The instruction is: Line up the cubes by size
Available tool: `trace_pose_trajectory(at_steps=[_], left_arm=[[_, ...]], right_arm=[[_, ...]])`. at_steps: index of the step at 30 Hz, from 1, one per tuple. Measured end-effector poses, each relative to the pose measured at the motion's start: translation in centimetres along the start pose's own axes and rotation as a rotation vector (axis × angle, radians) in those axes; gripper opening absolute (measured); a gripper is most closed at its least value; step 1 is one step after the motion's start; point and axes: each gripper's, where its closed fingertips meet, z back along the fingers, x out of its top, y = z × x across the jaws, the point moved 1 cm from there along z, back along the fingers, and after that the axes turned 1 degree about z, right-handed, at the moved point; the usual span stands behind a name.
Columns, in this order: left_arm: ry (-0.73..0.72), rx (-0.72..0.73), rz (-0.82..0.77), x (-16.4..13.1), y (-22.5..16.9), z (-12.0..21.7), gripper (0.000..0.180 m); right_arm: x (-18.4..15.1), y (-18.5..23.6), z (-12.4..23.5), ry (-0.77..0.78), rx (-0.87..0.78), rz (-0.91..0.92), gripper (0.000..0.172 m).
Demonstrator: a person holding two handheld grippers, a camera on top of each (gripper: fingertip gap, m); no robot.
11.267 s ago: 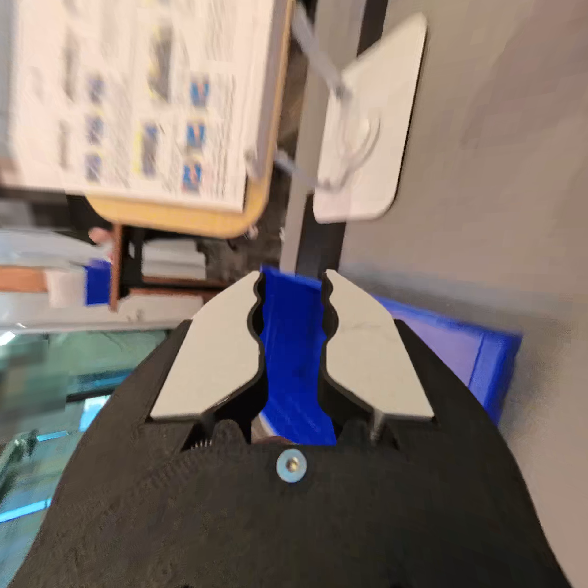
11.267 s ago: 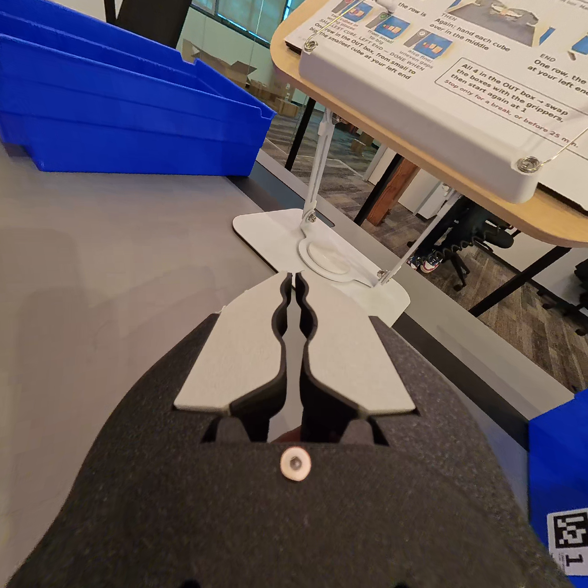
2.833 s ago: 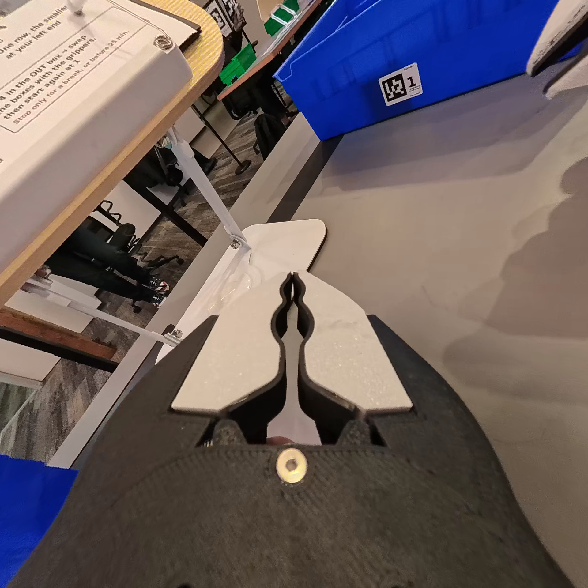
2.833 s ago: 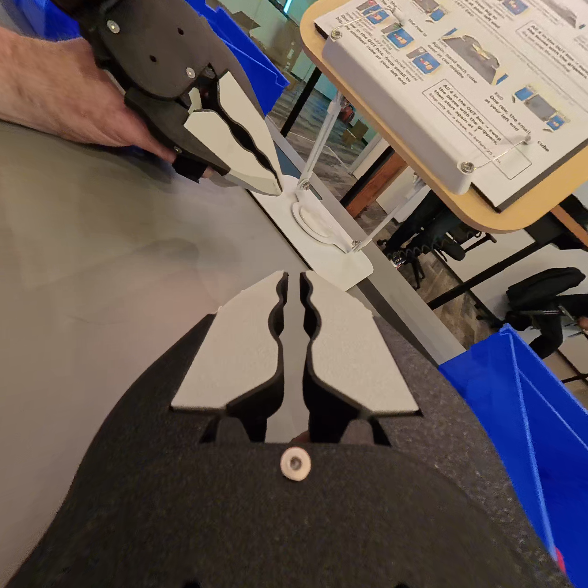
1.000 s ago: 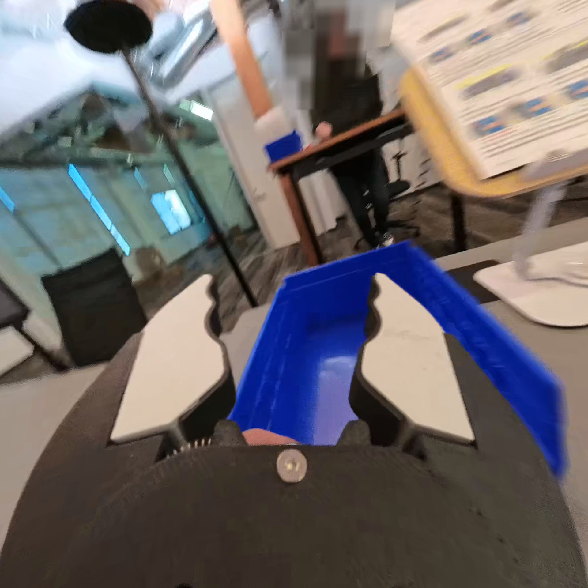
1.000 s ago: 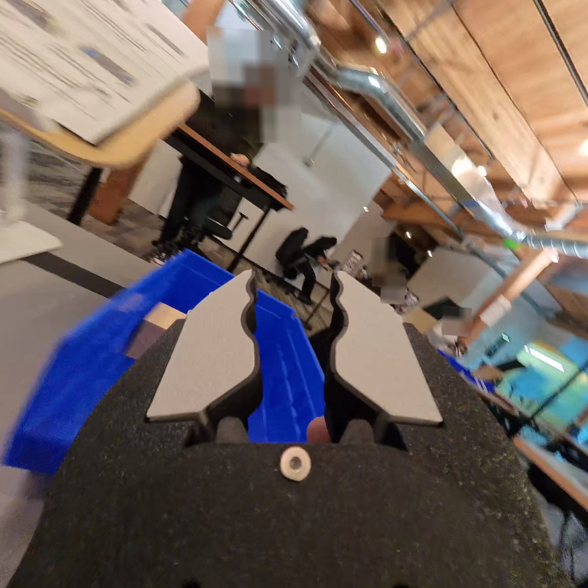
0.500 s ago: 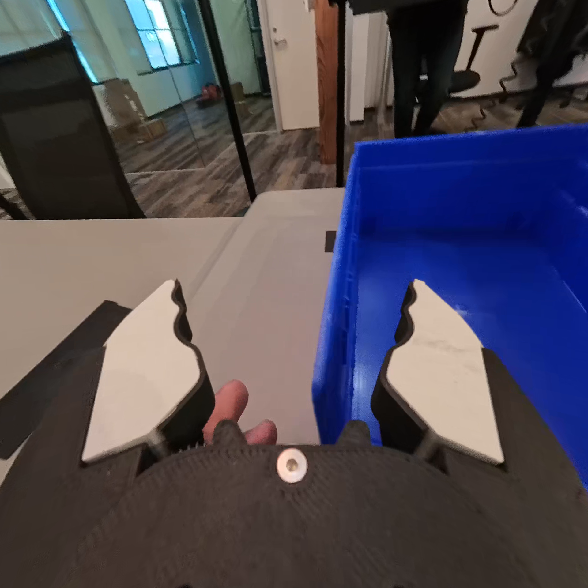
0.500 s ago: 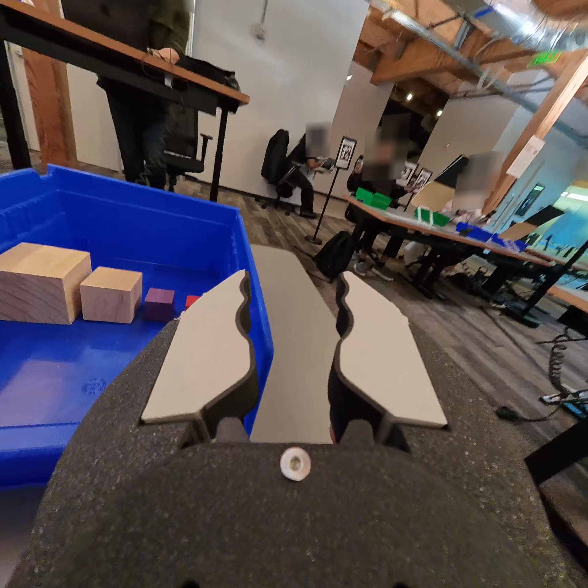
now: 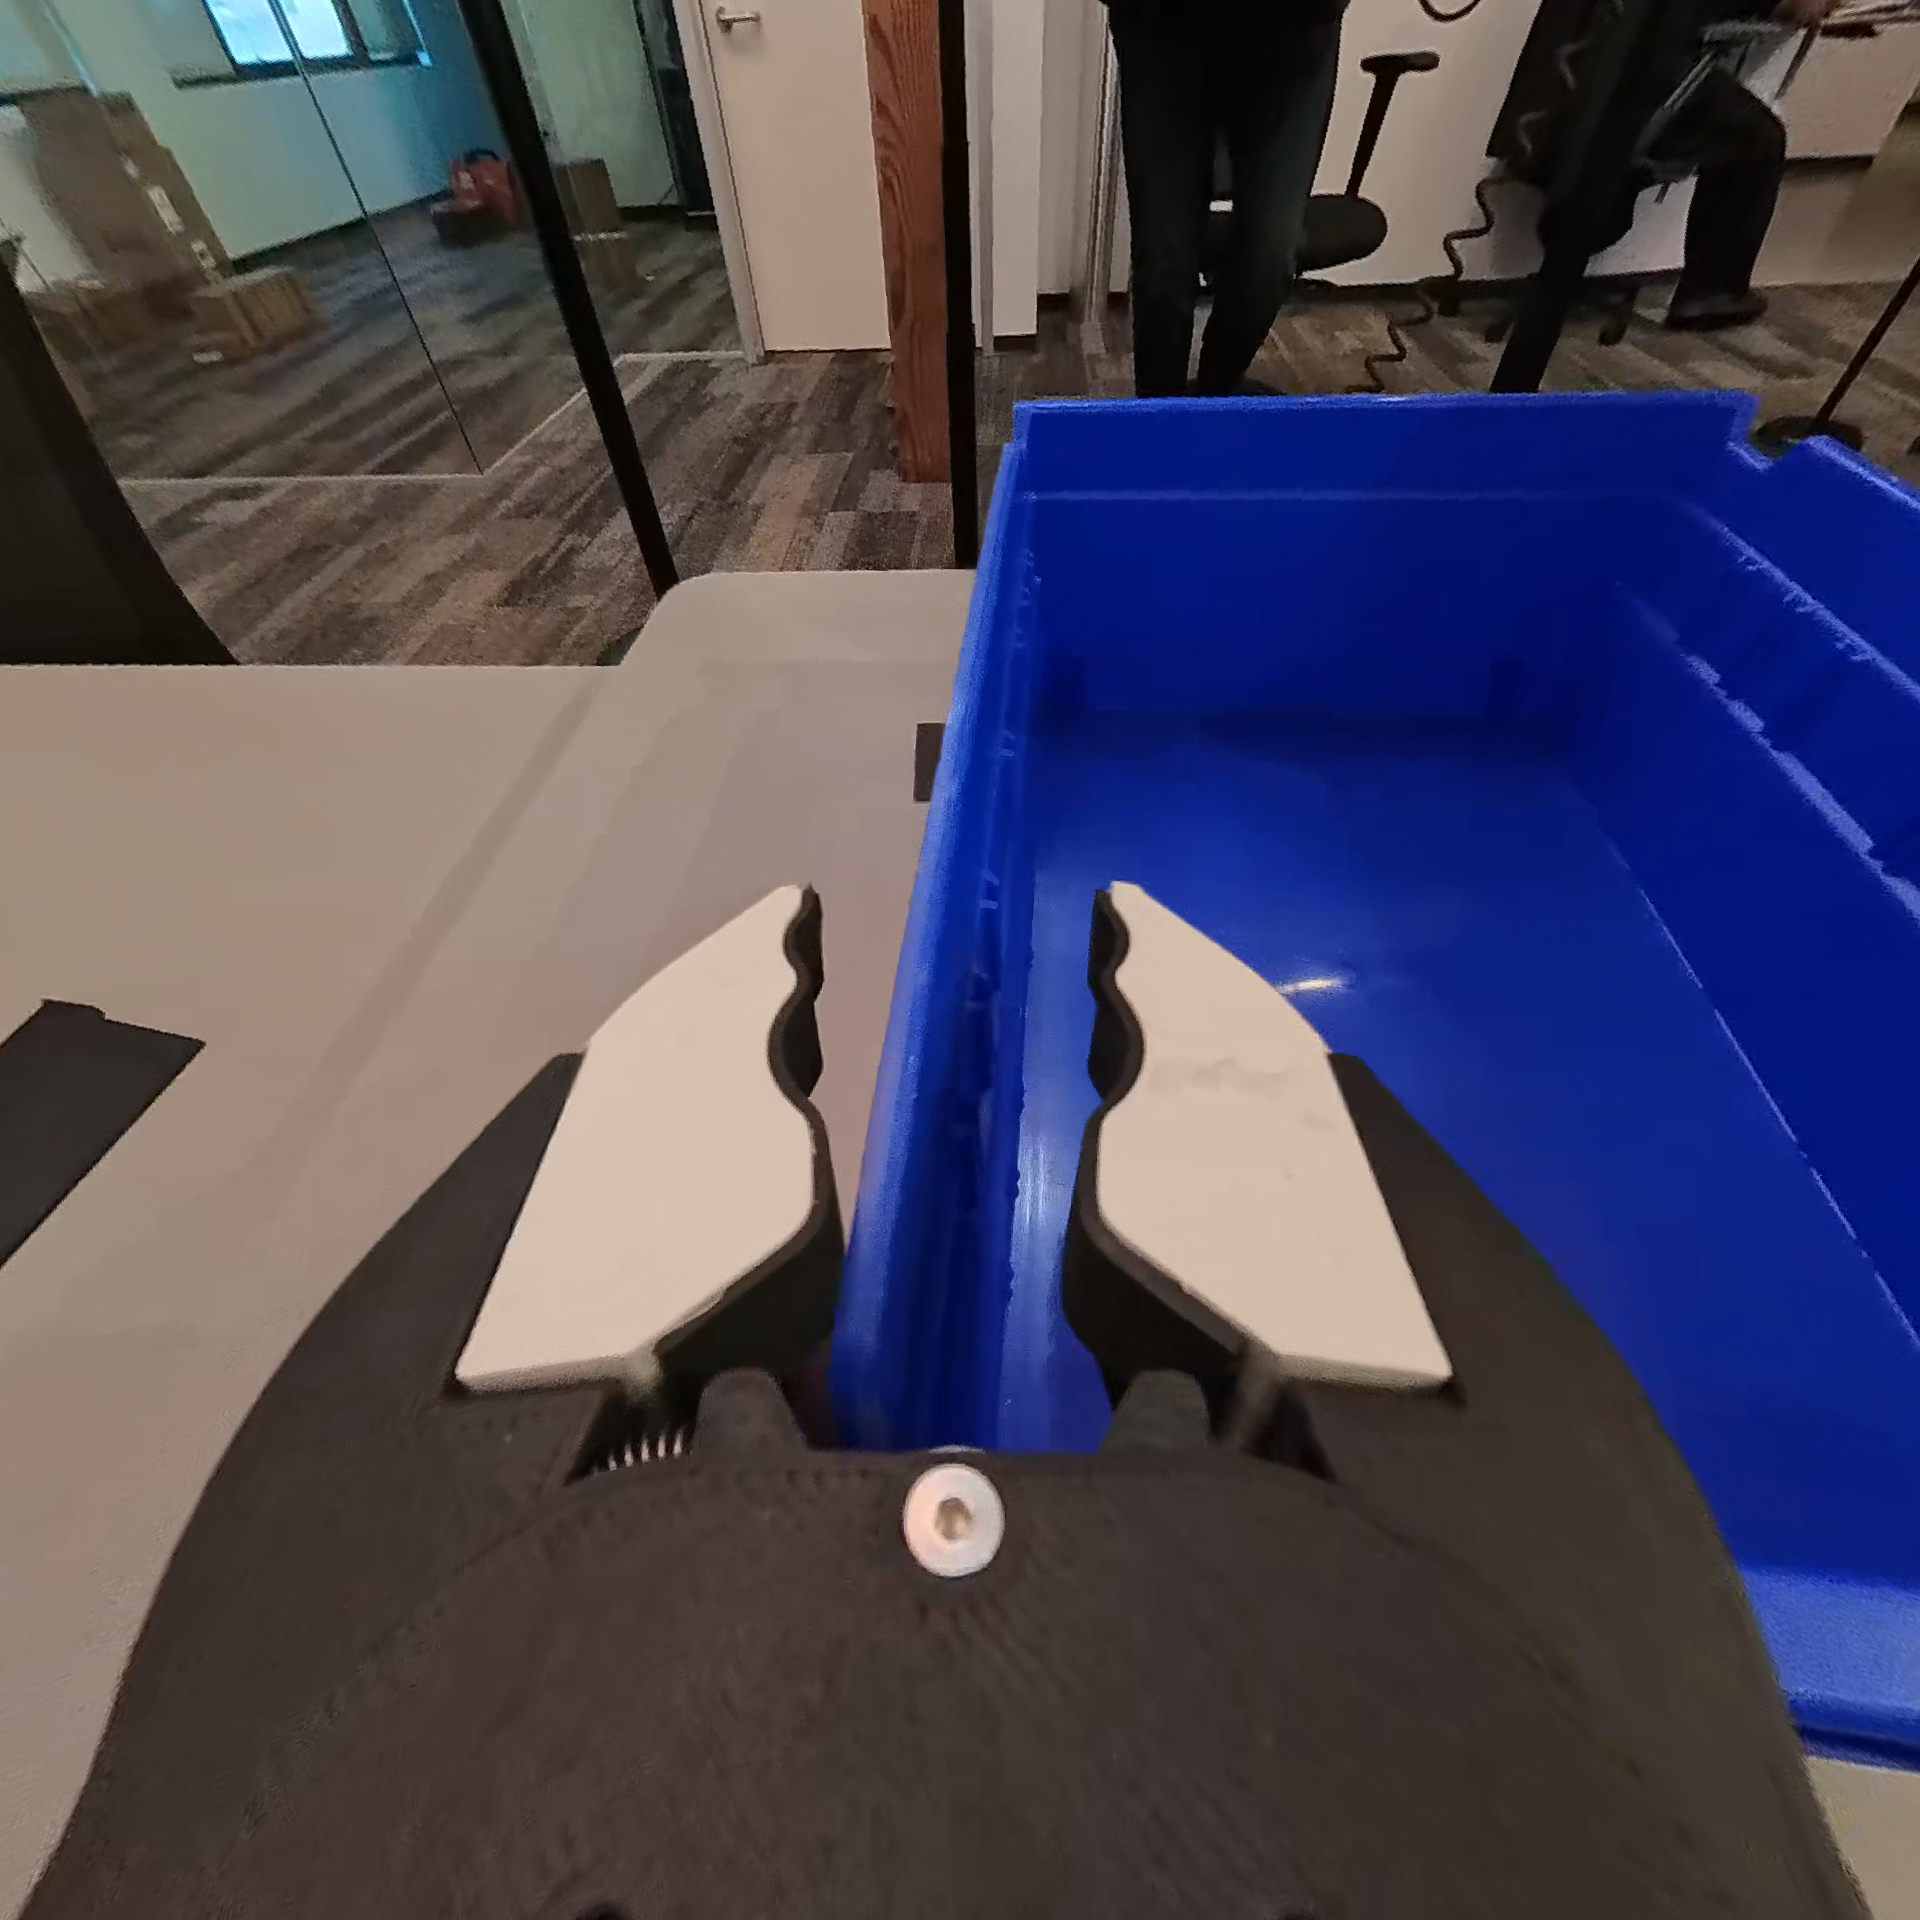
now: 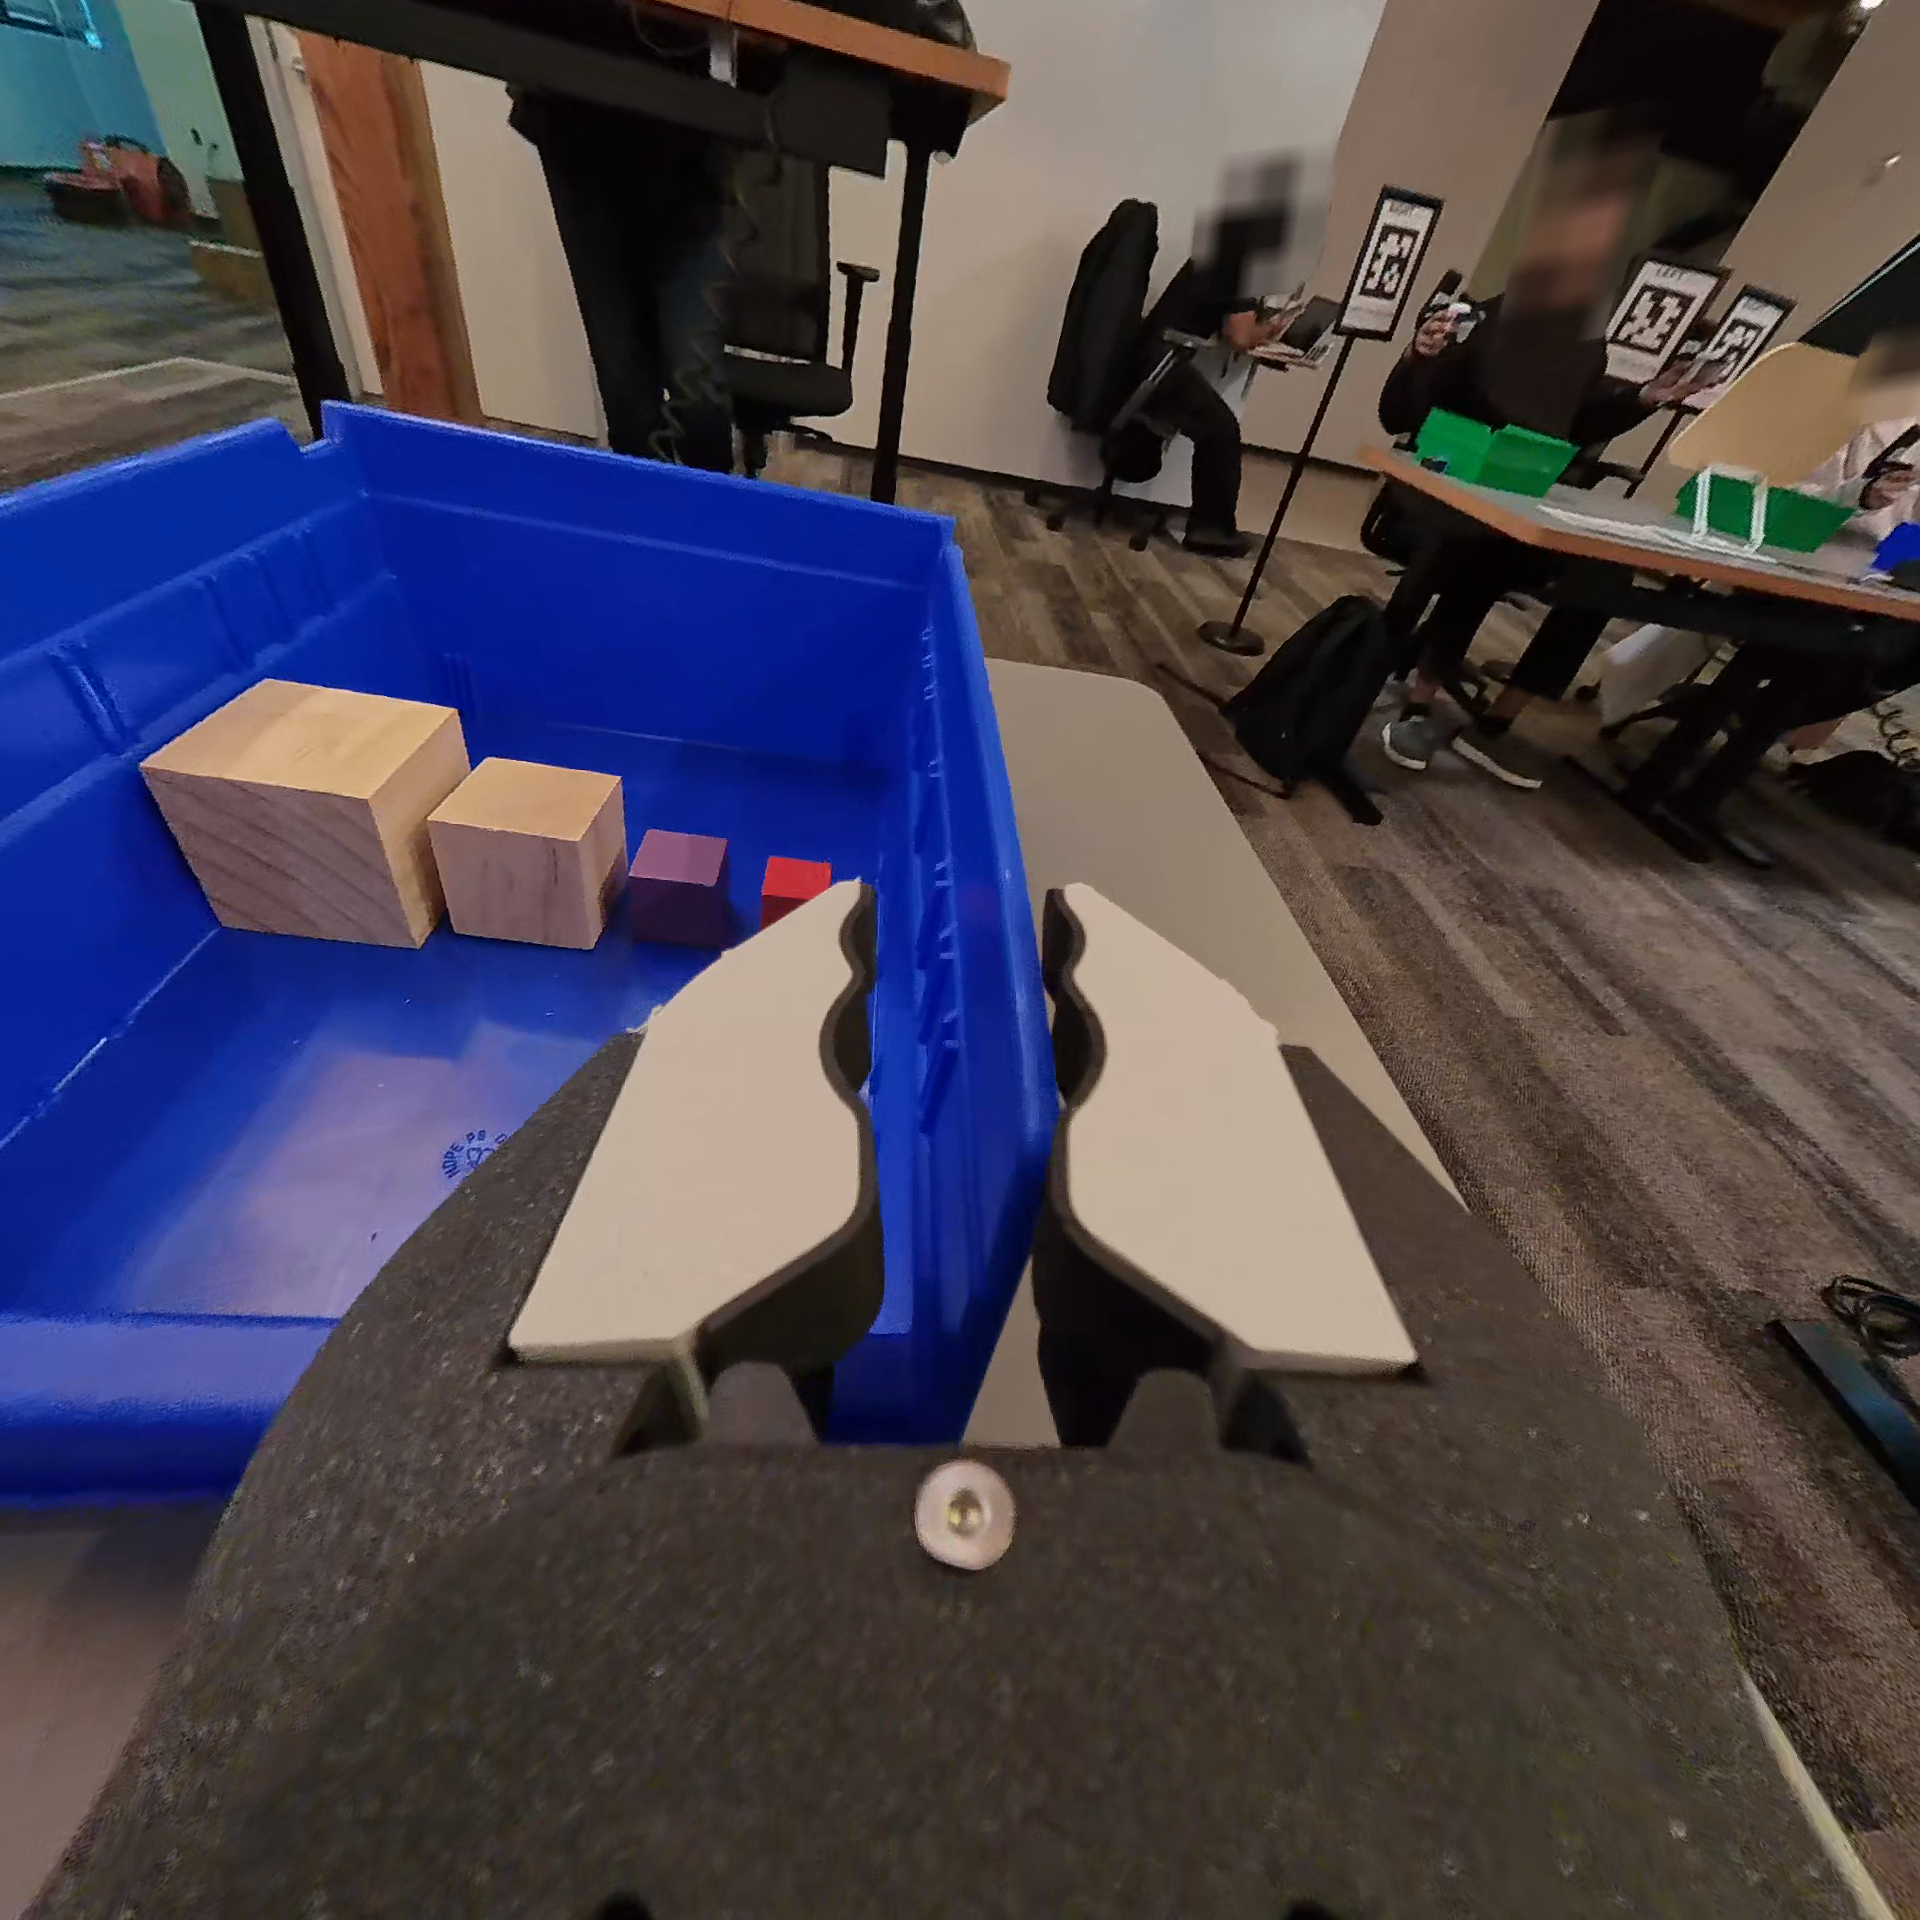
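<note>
Right wrist view: your right gripper (image 10: 951,914) is straddling the bin wall (image 10: 966,831), pads w/ gaps, not clamping; left gripper (image 9: 951,914) likewise. Cubes (image 10: 499,831) sitting at 10 o'clock, already size-ordered. Next: clamp walls, probably swapping bins.

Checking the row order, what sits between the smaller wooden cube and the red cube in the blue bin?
The purple cube sits between the smaller wooden cube and the red cube, on the floor of the blue bin; the right wrist view shows it.
</note>
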Motion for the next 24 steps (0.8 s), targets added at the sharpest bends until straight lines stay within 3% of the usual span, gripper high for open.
trace_pose_trajectory(at_steps=[4,7,15,24], left_arm=[[0.002,-0.030,0.040,0.0,0.2,0.2,0.014],[0.004,-0.052,0.048,-0.1,-0.1,0.4,0.005],[-0.023,-0.045,-0.010,0.1,-0.3,1.0,0.004],[-0.067,-0.033,-0.060,1.1,0.2,4.5,0.004]], right_arm=[[-0.3,-0.1,-0.2,0.028,0.012,-0.019,0.021],[-0.6,-0.5,-0.2,0.059,0.032,-0.020,0.008],[-0.6,-0.4,-0.1,0.061,0.088,-0.049,0.005],[-0.7,0.2,0.9,0.088,0.148,-0.105,0.004]])
